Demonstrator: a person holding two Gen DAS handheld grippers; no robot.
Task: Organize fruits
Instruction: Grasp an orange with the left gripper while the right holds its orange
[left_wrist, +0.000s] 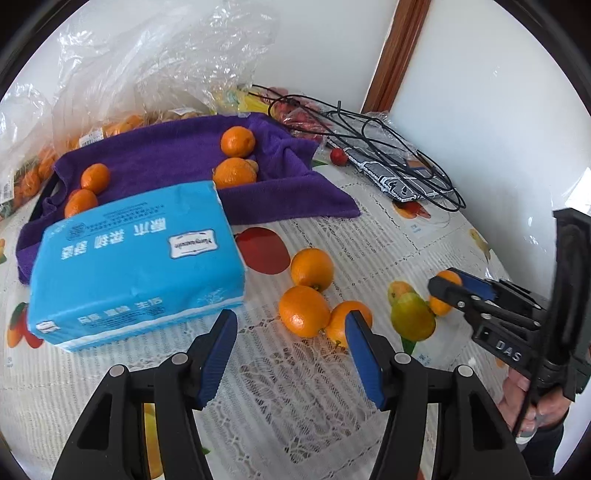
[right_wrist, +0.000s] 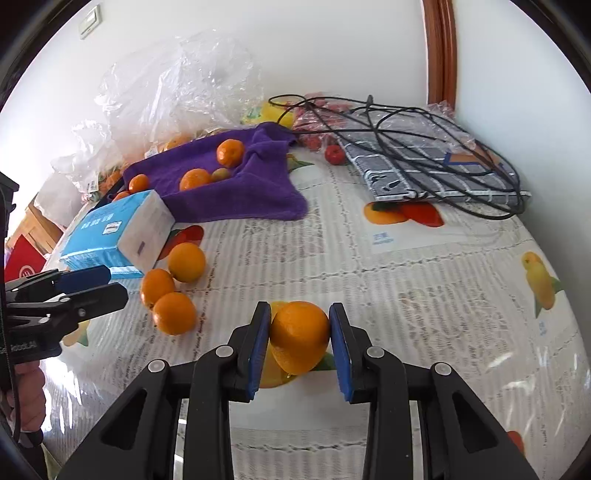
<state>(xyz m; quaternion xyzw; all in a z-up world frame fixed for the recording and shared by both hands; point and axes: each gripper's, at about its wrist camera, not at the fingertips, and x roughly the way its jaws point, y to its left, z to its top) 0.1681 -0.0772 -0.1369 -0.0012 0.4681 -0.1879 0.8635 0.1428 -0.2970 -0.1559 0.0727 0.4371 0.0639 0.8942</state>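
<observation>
Behind my table (right_wrist: 424, 266), with its fruit-printed lace cloth, stand plain white walls (right_wrist: 332, 48). A brown wooden door frame (right_wrist: 441, 51) rises in the corner, daylight everywhere.

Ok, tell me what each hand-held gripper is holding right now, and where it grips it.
The right hand-held gripper holds an orange, its pads pressing on the fruit's two opposite sides. The left hand-held gripper is open and holds nothing.

your left wrist view looks steeply down along its black, blue-padded left gripper (left_wrist: 291, 332), close above the fruit-printed lace tablecloth (left_wrist: 295, 387). your right wrist view does likewise, further right. both share the purple towel (right_wrist: 240, 188) and blue tissue pack (left_wrist: 136, 258).
</observation>
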